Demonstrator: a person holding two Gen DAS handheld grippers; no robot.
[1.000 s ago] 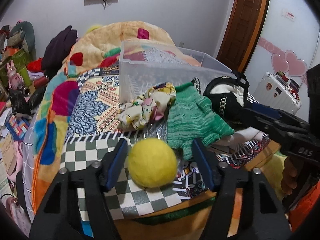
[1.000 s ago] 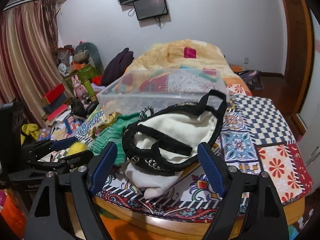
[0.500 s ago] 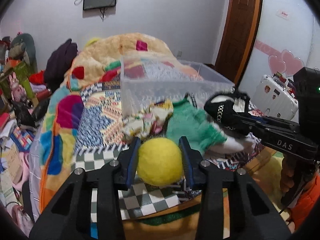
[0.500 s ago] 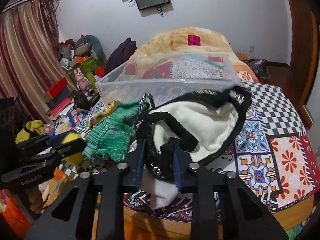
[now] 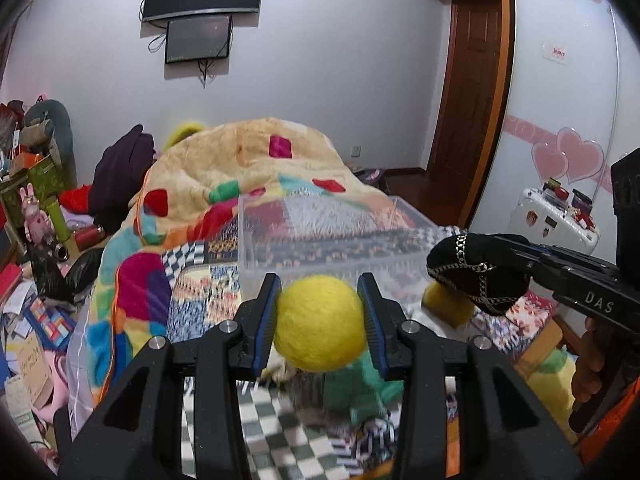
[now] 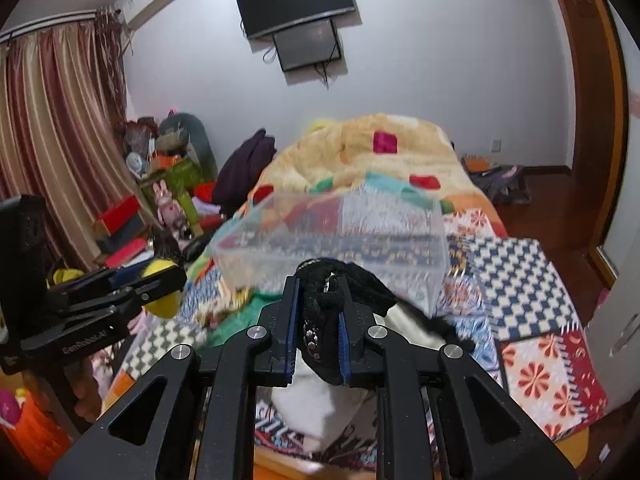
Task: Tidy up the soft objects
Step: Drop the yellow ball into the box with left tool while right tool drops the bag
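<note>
My left gripper (image 5: pixel 320 322) is shut on a yellow felt ball (image 5: pixel 320 328) and holds it above the bed, in front of the clear plastic bin (image 5: pixel 320 240). My right gripper (image 6: pixel 319 332) is shut on the black, chain-trimmed edge of a black-and-white bag (image 6: pixel 324 320); its white body (image 6: pixel 316 408) hangs below. The bag also shows in the left wrist view (image 5: pixel 476 276), lifted at the right. The bin in the right wrist view (image 6: pixel 340 236) sits just beyond the bag. A green knitted glove (image 5: pixel 360 388) lies under the ball.
A patchwork quilt (image 6: pixel 520 280) covers the bed, with an orange blanket heap (image 5: pixel 260 160) behind the bin. A second yellow ball (image 5: pixel 444 304) lies below the bag. Clutter and boxes (image 6: pixel 120 232) fill the floor at the left. A white suitcase (image 5: pixel 560 220) stands at the right.
Both grippers closed, the left on the yellow ball and the right on the bag. Both then rose off the bed toward the bin.
</note>
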